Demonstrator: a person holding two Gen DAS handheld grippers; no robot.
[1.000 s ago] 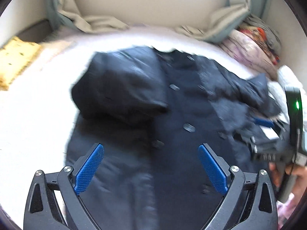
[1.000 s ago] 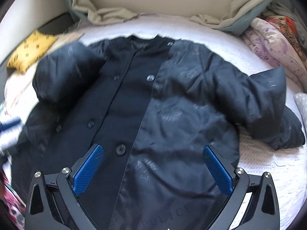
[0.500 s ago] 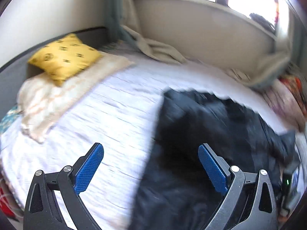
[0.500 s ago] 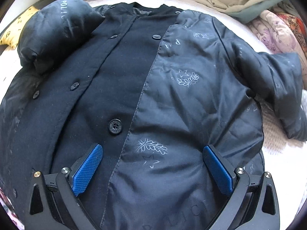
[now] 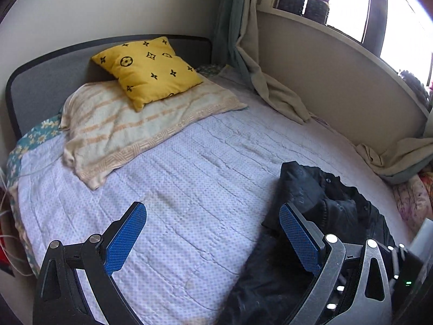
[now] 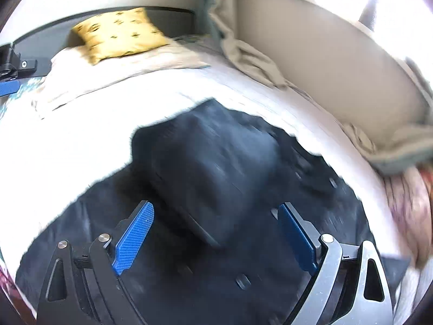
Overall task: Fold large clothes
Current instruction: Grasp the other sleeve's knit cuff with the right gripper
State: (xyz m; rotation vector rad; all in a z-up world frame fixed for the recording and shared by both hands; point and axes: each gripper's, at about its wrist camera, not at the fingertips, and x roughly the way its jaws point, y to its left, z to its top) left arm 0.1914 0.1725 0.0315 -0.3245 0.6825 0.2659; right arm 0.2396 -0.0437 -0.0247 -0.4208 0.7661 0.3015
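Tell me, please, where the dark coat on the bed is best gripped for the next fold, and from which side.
Probably the folded-in sleeve of the dark coat. It lies as a raised, thick bundle across the coat's chest, straight ahead of the open right claw, so coming from the hem side along the cloth should let the fingers close around its near end.

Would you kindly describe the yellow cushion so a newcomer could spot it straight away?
Start at the bed and look to its head end, where a grey headboard stands against the wall. A striped towel lies there, and the cushion rests on it, leaning on the headboard. It is the only bright yellow thing, printed with small black flower and star marks.
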